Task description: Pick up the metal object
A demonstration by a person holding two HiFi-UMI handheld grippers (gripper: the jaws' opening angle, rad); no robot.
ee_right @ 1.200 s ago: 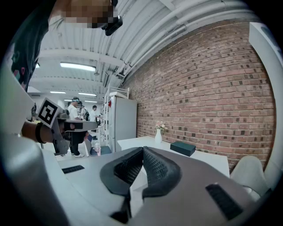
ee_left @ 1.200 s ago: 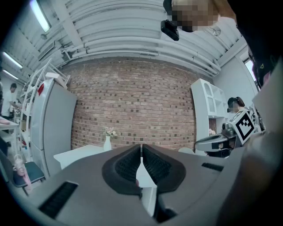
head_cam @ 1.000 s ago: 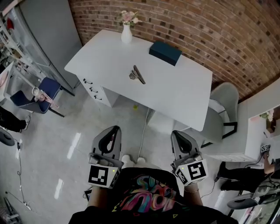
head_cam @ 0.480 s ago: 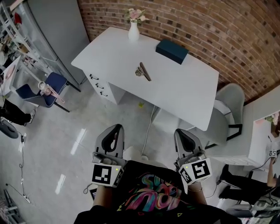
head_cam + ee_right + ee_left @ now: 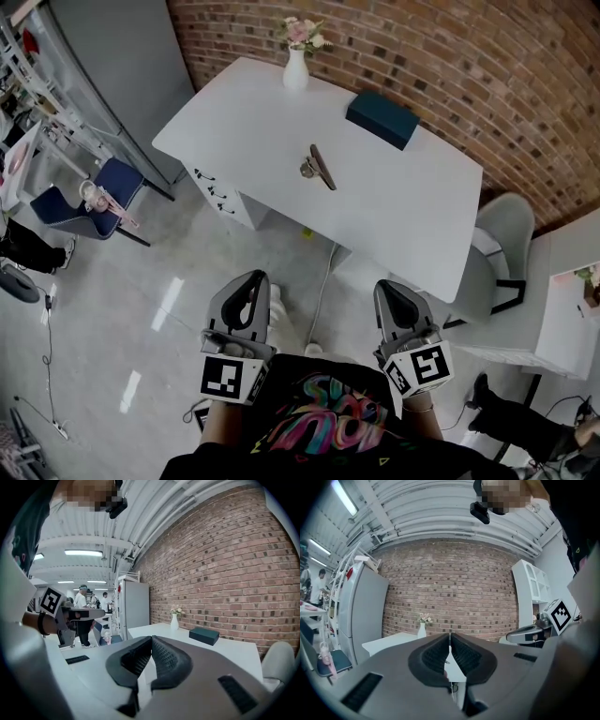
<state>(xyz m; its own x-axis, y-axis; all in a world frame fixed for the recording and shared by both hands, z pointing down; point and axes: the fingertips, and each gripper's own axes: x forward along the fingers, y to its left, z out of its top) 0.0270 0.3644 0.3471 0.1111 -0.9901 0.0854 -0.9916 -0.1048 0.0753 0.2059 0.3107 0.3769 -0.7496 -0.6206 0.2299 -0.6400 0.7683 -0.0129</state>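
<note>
Left gripper [image 5: 253,279] and right gripper [image 5: 385,287] hang well short of tabletop [image 5: 412,211], jaws closed, empty. Risk: reaching the thin metal clip [image 5: 319,167] with jaws unopened likely shoves it skidding away.

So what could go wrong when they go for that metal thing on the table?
The left gripper and the right gripper are both shut. Unless one opens first, it may just shove the metal object across the table.

A cable trails over the floor between the person and the table, so a foot could catch on it.

The vase stands at the far edge behind the metal object, so an overreach might tip it.
</note>
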